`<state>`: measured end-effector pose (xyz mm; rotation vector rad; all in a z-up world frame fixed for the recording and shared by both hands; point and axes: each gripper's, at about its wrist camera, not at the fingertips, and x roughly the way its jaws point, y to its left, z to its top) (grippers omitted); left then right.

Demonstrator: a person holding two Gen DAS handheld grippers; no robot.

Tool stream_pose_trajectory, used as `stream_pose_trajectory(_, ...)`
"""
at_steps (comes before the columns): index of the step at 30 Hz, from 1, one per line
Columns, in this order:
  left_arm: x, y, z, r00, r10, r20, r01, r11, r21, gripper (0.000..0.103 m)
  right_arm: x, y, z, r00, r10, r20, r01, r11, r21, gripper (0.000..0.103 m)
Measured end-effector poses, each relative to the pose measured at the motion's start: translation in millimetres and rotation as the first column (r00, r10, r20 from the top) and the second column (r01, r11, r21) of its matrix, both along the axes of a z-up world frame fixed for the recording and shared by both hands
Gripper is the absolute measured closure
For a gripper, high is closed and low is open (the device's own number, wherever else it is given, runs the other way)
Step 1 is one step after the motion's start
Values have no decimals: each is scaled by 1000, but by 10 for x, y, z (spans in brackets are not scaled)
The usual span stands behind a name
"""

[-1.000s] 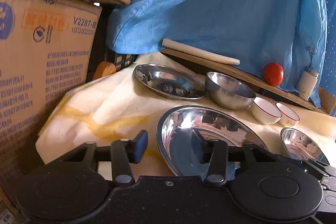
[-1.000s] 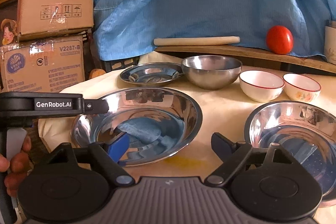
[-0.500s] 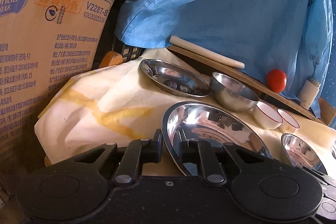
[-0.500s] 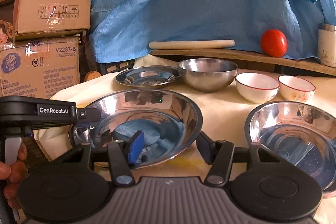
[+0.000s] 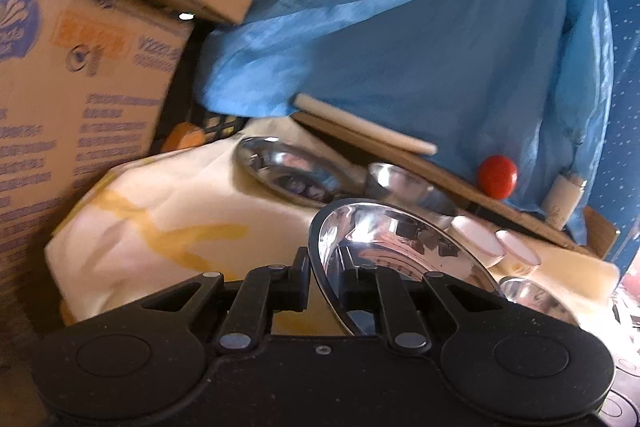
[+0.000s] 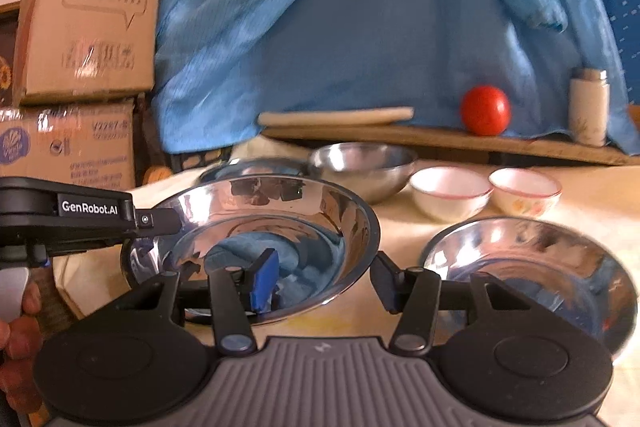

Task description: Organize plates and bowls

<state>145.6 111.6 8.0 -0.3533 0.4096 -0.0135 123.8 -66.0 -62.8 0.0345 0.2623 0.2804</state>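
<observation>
1. Left gripper (image 5: 323, 281): fingers together, clamped on the left rim of the large steel plate (image 6: 256, 223). One finger lies outside the rim and one inside the dish.
2. Large steel plate: near centre of the cloth-covered table (image 5: 168, 211), tilted, its left edge raised in the left gripper's hold. Seen from the right wrist camera, the left gripper (image 6: 176, 223) reaches in from the left and meets the plate's rim.
3. Right gripper (image 6: 326, 281): its jaws have just been closing and now stand partly apart, straddling the plate's near right rim. The blue pad (image 6: 264, 281) sits inside the dish and the other finger outside; whether the pads press on the rim cannot be told.
4. Second steel plate (image 6: 532, 259): flat on the table, just right of the large plate.
5. Steel bowl (image 6: 362, 163): behind the large plate, upright.
6. Shallow steel plate (image 5: 288, 171): far left of the table, beside the steel bowl.
7. Two white bowls with red rims (image 6: 450, 191) (image 6: 524, 189): side by side, right of the steel bowl.
8. Wooden board (image 6: 440, 141): behind the table, carrying a rolling pin (image 6: 336, 115), a tomato (image 6: 485, 110) and a pale cup (image 6: 589, 107).
9. Blue cloth (image 6: 360, 19): hanging behind the board.
10. Cardboard boxes (image 6: 86, 23): stacked at left.
11. Person's hand (image 6: 20, 339): at the lower left edge, on the left gripper's handle.
</observation>
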Motion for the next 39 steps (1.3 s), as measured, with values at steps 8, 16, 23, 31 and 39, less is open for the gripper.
stream_pose_trajectory(8, 135, -442, 129, 996, -79, 35, 79, 997, -17, 89, -66, -436, 113, 993, -109, 36, 107, 992, 60, 47)
stream_pose_trajectory(16, 263, -942, 78, 985, -169, 34, 170, 985, -32, 89, -139, -888, 118, 974, -224, 34, 221, 972, 83, 47)
stream_pose_trajectory(23, 320, -1323, 47, 976, -215, 24, 215, 977, -8, 88, -158, -1186, 78, 956, -292, 18, 290, 953, 93, 47)
stream_pose_trajectory(31, 365, -1571, -17, 974, -227, -10, 227, 972, 61, 88, -131, -1339, -17, 946, -322, -23, 323, 942, 87, 47)
stream_pose_trajectory(39, 383, -1656, -52, 973, -228, -31, 230, 969, 94, 88, -104, -1363, -62, 942, -332, -49, 335, 940, 62, 46)
